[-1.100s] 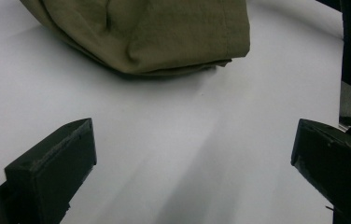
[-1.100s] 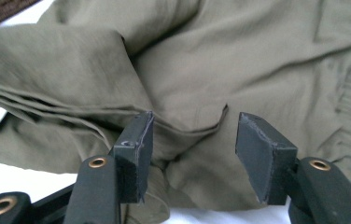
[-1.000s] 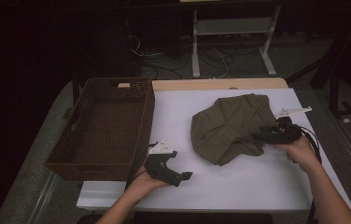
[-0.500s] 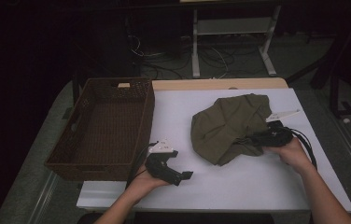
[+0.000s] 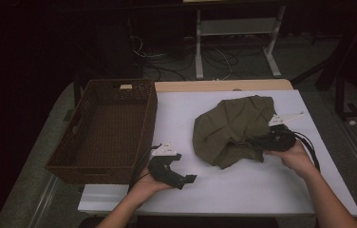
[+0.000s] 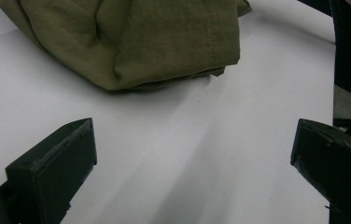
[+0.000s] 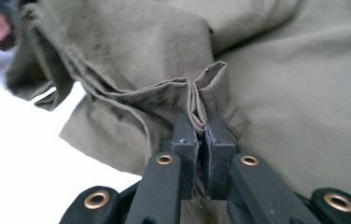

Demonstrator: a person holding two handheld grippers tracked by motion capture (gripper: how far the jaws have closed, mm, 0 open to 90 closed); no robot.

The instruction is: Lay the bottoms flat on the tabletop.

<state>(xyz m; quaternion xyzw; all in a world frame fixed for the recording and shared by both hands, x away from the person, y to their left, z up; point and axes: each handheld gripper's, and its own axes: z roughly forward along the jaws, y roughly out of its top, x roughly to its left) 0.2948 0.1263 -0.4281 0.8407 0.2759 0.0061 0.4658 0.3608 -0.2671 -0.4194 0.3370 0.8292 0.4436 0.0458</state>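
At the left side of the table [image 5: 262, 190] stands a dark woven basket [image 5: 105, 128], and nothing can be seen lying in it, so whatever is meant to go there has not yet gone in. Just beside its near right corner the left gripper [image 5: 186, 179] rests low over the white surface in the person's left hand [image 5: 150, 183]; the left gripper view shows its two black jaws spread wide apart with only bare tabletop between them, holding nothing, and pointed toward the garment's near edge. Further right, around the middle of the table, the olive-green garment [image 5: 233, 126] lies in a loose, crumpled heap, well apart from the basket. At its right-hand edge the right gripper [image 7: 200, 135] is clamped on a fold of hem, the jaws pressed together with cloth pinched between them, as the right gripper view makes plain; the right hand [image 5: 297, 156] holds that tool from the table's right side. Judged from this, the work is at an early stage: one corner of the cloth is secured, but the garment is neither spread, folded nor lifted, the free gripper has yet to take its own hold, and any transfer into the basket remains wholly undone.
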